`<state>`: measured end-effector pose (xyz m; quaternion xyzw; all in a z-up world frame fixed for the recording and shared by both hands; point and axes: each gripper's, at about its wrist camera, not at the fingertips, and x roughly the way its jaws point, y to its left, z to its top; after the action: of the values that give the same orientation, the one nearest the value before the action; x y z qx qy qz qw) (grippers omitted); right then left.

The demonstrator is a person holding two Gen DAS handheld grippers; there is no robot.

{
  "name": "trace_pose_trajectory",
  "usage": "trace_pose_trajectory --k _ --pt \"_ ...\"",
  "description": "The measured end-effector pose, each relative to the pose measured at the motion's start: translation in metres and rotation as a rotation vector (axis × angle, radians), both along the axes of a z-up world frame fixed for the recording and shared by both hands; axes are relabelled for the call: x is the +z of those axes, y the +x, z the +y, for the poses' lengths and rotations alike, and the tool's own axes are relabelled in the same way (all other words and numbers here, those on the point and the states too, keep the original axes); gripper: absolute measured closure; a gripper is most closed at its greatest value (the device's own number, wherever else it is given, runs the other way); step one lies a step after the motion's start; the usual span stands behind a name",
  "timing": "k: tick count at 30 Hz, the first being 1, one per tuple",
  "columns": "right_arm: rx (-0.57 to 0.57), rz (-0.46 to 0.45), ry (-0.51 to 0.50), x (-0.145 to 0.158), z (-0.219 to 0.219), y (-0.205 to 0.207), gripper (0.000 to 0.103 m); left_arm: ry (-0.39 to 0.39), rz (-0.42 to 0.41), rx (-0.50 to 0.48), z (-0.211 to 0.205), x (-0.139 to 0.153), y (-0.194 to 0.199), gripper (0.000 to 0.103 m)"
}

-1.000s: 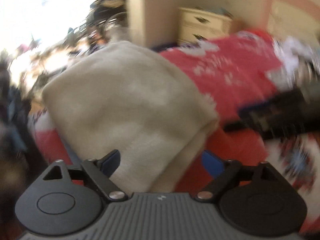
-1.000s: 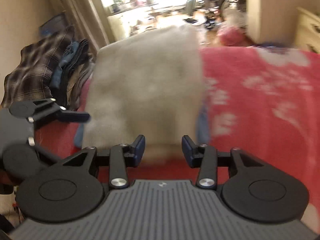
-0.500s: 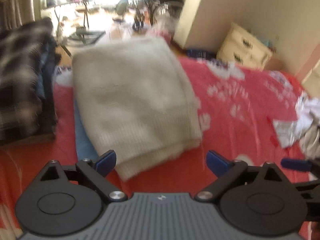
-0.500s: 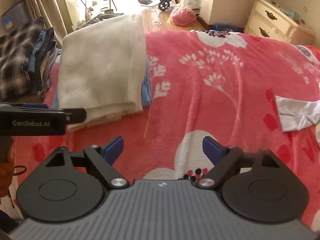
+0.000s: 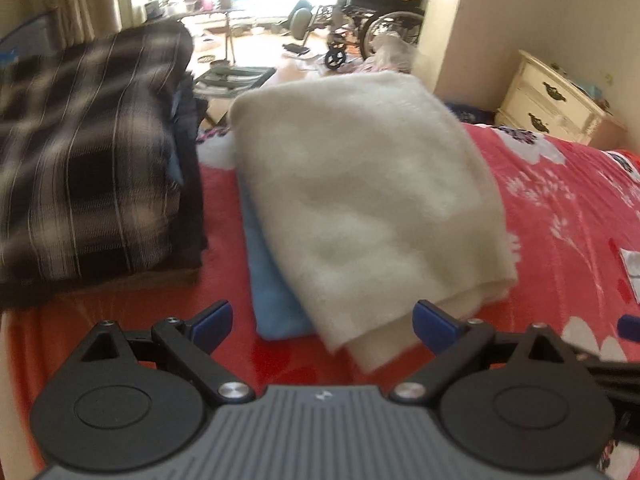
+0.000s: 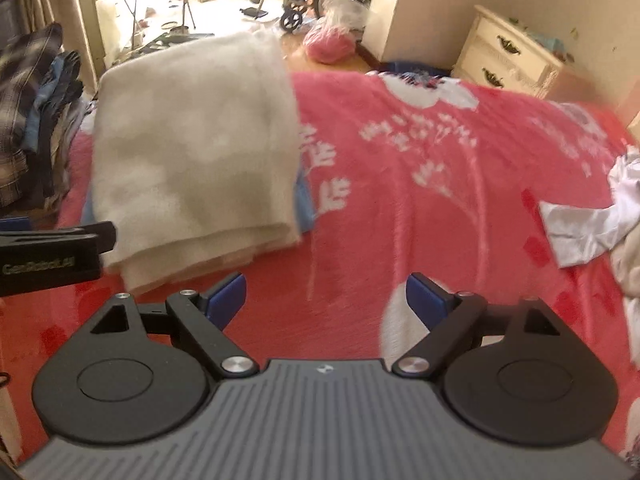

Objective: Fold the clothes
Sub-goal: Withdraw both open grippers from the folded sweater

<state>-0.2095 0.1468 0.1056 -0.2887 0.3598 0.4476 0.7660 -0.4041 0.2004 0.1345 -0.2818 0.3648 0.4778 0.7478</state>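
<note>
Right wrist view: the left claw, entering at the left edge, bore pale lettering that read roughly "GenRobot.ai", blurred; no other writing was legible. The folded cream sweater lay on the red floral bedspread at the bed's far left side, resting on a folded light-blue garment whose edge showed along its left and near sides. The sweater's long axis ran from the near edge away toward the sunlit doorway, its layered open edges facing the cameras. A plaid garment topped a stack of dark clothes just left of it. A white garment lay crumpled at the right, well apart. The right claw stood released, its jaws having just been opening, with only bedspread between them; the left claw likewise stood released, grasping nothing, the sweater's near corner beyond its blue pads.
</note>
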Motion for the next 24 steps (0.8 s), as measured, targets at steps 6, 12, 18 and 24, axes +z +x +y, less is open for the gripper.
trace_pose_trajectory --k 6,12,18,24 --pt "0.046 -0.013 -0.054 -0.009 0.011 -0.014 0.016 -0.006 0.039 0.003 0.000 -0.008 0.001 0.006" --pt "0.057 -0.008 -0.079 -0.014 0.018 -0.020 0.016 -0.001 0.050 0.014 0.002 -0.011 0.000 0.006" --pt "0.087 -0.016 -0.104 -0.017 0.022 -0.031 0.016 -0.003 0.058 0.006 -0.001 -0.012 -0.003 0.006" --pt "0.090 -0.019 -0.120 -0.017 0.022 -0.034 0.016 -0.014 0.059 0.003 0.000 -0.012 -0.006 0.006"
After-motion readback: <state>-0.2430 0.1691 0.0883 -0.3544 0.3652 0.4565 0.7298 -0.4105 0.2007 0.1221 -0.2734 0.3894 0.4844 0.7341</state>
